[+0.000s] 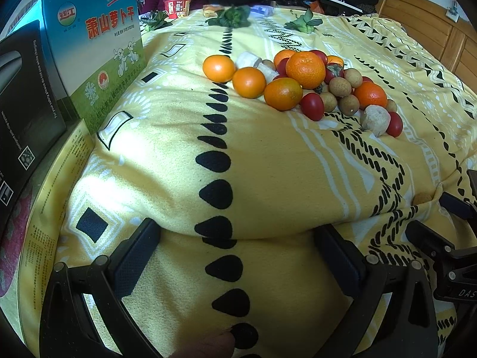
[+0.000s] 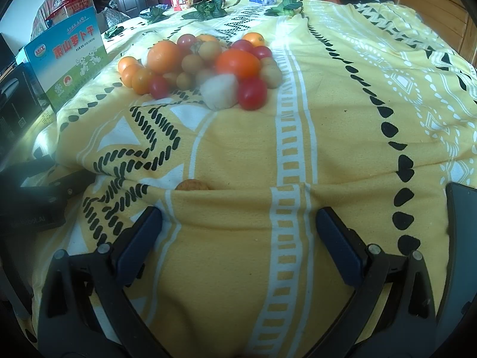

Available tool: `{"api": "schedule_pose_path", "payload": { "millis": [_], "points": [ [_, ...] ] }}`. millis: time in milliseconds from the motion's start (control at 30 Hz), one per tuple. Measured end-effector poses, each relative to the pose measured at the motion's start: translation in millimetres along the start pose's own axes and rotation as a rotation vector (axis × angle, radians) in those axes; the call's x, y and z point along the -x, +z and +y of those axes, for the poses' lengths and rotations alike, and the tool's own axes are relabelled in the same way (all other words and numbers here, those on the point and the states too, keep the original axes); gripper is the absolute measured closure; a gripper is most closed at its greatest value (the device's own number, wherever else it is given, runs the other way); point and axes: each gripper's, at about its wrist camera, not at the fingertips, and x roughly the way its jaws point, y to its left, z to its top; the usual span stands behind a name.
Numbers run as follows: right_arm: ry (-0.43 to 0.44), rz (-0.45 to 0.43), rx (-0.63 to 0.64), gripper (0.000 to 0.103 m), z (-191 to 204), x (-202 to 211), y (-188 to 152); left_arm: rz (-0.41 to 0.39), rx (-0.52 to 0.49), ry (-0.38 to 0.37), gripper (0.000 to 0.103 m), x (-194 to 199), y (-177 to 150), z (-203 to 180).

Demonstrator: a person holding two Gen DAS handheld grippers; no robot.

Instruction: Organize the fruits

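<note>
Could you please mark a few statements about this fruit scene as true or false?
1. Both grippers, left and right, are open and hold nothing. True.
2. The fruit pile sits in a bowl. False: it lies directly on the yellow cloth.
3. One small brown fruit lies apart from the pile, in a fold of the cloth. True.
4. The blue and green box lies flat among the oranges. False: it stands upright at the cloth's left edge.
5. Leafy greens lie beyond the pile. True.
</note>
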Motion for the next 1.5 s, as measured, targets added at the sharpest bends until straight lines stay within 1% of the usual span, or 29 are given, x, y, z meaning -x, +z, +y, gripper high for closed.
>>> {"api": "schedule_pose_path", "payload": {
  "millis": [1500],
  "points": [
    [-0.004,0.003,0.002,0.000,0.1,-0.1,-0.2,0.001,0.000,0.000,0.000,-0.6,0.2,0.2]
  ]
}}
